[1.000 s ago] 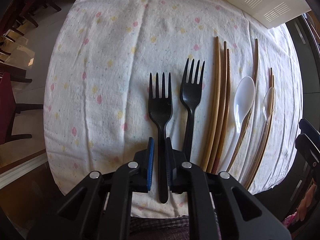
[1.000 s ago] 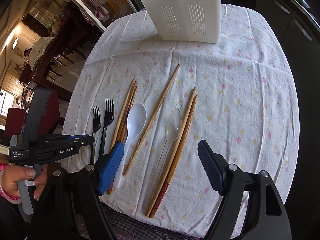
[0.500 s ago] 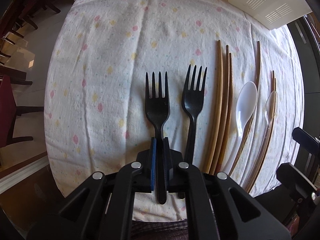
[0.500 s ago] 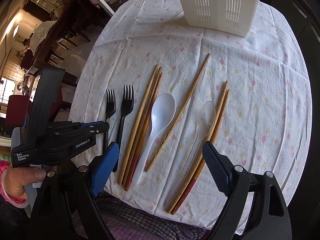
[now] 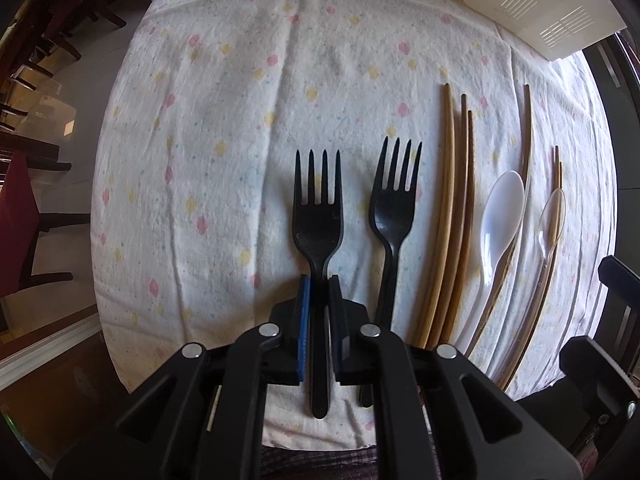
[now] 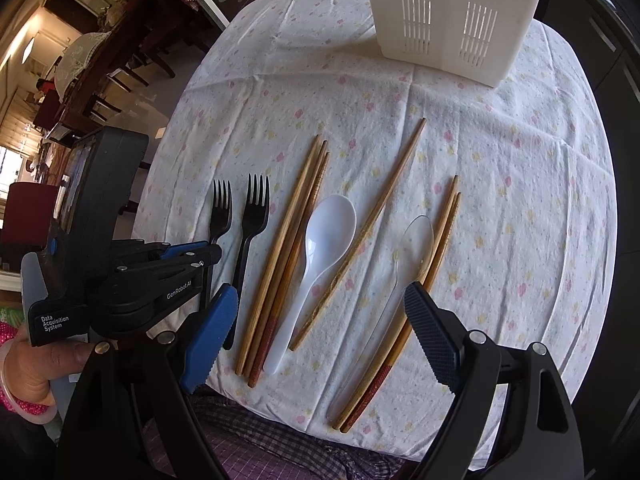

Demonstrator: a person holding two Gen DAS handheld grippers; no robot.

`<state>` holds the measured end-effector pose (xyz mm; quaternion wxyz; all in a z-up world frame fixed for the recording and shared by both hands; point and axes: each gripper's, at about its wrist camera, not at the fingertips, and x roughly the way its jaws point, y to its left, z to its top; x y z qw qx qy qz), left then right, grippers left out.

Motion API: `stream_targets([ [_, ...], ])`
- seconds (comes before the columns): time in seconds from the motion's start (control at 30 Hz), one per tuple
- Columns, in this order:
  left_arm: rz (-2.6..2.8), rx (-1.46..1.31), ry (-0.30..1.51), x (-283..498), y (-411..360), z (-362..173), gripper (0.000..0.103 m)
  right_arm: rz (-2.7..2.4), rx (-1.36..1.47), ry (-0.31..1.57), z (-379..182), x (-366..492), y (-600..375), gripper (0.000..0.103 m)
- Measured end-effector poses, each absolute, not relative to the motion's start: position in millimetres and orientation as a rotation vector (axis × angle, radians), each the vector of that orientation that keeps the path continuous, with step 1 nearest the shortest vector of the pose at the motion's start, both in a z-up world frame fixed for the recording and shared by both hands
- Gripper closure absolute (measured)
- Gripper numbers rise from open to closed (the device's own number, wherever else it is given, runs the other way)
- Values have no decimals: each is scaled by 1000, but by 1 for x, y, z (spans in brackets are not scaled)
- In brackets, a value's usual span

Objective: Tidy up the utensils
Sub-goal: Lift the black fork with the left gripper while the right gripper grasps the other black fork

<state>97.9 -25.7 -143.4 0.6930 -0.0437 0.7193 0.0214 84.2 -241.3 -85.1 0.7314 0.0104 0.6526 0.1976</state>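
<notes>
My left gripper (image 5: 319,284) points straight down and is shut on the handle of the left black fork (image 5: 318,220), which lies on the cloth. A second black fork (image 5: 394,208) lies just to its right. From the right wrist view, the left gripper (image 6: 200,252) shows at the left, held by a hand. My right gripper (image 6: 320,292) hangs open above the near ends of three chopsticks (image 6: 296,232), a white spoon (image 6: 328,232), a single chopstick (image 6: 384,208) and a clear spoon (image 6: 414,240). Nothing is between its fingers.
A white slotted basket (image 6: 448,20) stands at the far side of the flowered tablecloth (image 6: 520,200). Two more chopsticks (image 6: 444,224) lie under the clear spoon. The table's near edge is right below both grippers. Dark chairs stand off to the left.
The left gripper's pads have shut on the left fork's handle. The right gripper has moved left across the utensils and its jaws have widened a little.
</notes>
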Motion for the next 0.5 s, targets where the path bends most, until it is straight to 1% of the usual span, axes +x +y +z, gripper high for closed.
stream_targets([
  [0.2,63,-120,1576,103,-8,-137,95,440,-14,1476,-91,85,-220,19],
  [0.27,68,-136,1562,105,0,-130,95,441,-32,1498,-96,88,-207,23],
  [0.33,75,-144,1544,106,7,-123,95,446,-28,1534,-102,92,-194,35],
  [0.37,78,-151,1538,107,11,-120,94,442,-27,1544,-105,94,-189,38],
  [0.4,83,-160,1533,107,16,-118,94,437,-34,1551,-107,96,-184,45],
  [0.43,88,-166,1526,107,21,-115,94,434,-39,1562,-110,97,-178,49],
  [0.5,102,-180,1512,109,31,-110,94,436,-42,1591,-117,99,-169,51],
])
